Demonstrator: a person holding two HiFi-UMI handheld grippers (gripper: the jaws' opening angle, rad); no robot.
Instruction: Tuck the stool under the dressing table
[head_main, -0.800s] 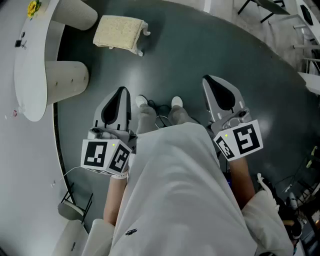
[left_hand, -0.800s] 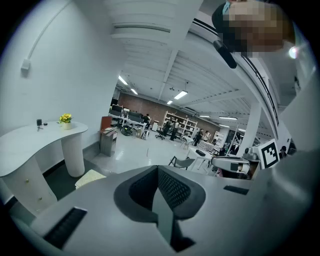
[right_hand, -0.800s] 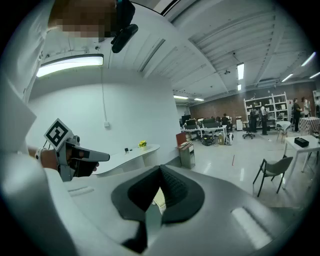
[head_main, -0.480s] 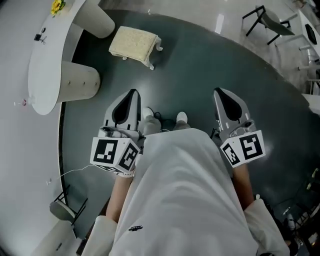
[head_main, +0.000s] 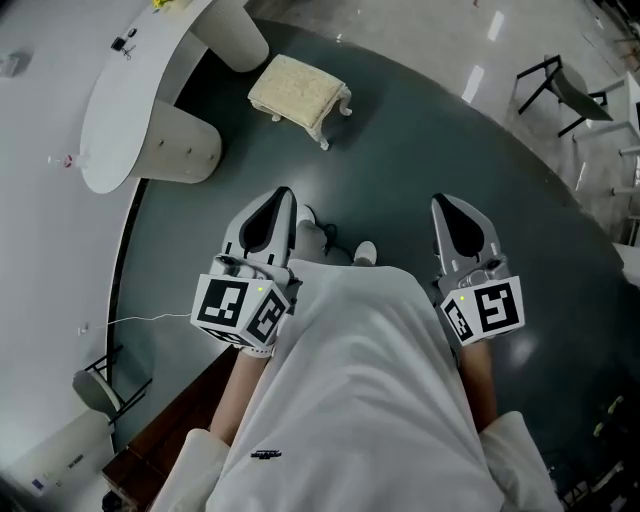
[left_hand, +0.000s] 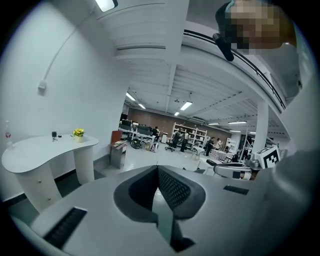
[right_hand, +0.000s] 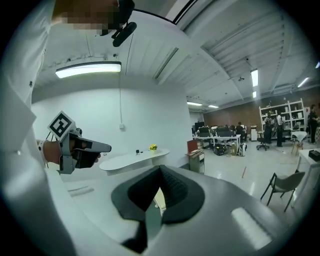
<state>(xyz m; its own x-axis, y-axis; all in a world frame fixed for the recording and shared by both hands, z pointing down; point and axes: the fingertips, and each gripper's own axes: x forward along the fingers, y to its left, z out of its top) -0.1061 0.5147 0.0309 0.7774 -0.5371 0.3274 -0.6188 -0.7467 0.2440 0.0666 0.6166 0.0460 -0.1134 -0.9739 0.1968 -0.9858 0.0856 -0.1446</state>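
The stool (head_main: 300, 92), a cream cushion on short white legs, stands on the dark floor out in front of the white dressing table (head_main: 130, 100), beside the table's round legs. In the left gripper view the dressing table (left_hand: 45, 150) carries a small pot of yellow flowers (left_hand: 78, 132). My left gripper (head_main: 283, 197) is held at waist height, well short of the stool, shut and empty. My right gripper (head_main: 446, 203) is level with it on the other side, also shut with nothing in it. Both tips (left_hand: 158, 167) (right_hand: 161, 167) show their pads meeting.
The person's feet (head_main: 315, 235) stand between the grippers. A black-framed chair (head_main: 560, 85) is at the upper right, and another chair (head_main: 100, 385) and a brown wooden piece (head_main: 150, 460) at the lower left. A thin cable (head_main: 150, 322) runs along the floor's edge.
The head view has swung, so the table and the stool now sit further right and lower in it. Both grippers stay shut and empty at the person's sides.
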